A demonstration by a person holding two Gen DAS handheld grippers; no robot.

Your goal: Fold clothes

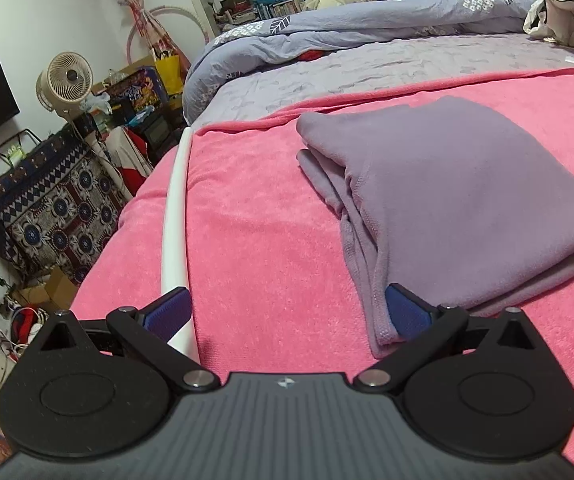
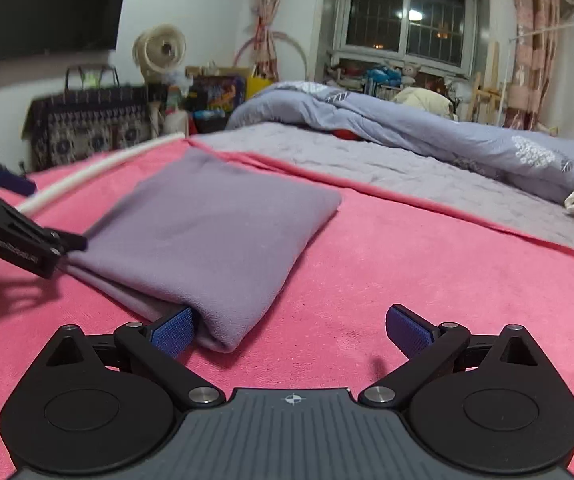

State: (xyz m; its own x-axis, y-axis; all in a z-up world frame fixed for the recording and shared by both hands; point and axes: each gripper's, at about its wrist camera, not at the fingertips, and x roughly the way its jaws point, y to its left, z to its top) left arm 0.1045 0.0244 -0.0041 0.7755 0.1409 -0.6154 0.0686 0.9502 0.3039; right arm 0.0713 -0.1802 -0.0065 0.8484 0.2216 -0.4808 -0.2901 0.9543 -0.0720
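Note:
A lilac garment [image 1: 443, 196] lies folded into a thick rectangle on the pink blanket [image 1: 271, 232]. My left gripper [image 1: 289, 314] is open at the garment's near left corner; its right pad [image 1: 407, 316] touches the loose edge of the bottom layer and nothing sits between the pads. In the right wrist view the same folded garment [image 2: 207, 232] lies ahead and to the left. My right gripper [image 2: 289, 330] is open, its left pad [image 2: 173, 334] against the garment's near corner. The left gripper's black arm [image 2: 15, 240] shows at that view's left edge, beside the garment.
A white tube [image 1: 177, 216] runs along the blanket's left edge. Beyond the pink blanket [image 2: 407, 280] lie a grey sheet [image 2: 367, 160] and a bunched blue duvet [image 2: 427, 128]. A pale crumpled garment [image 1: 563, 16] lies at the far right. A fan [image 1: 69, 80] and clutter stand off the bed's left side.

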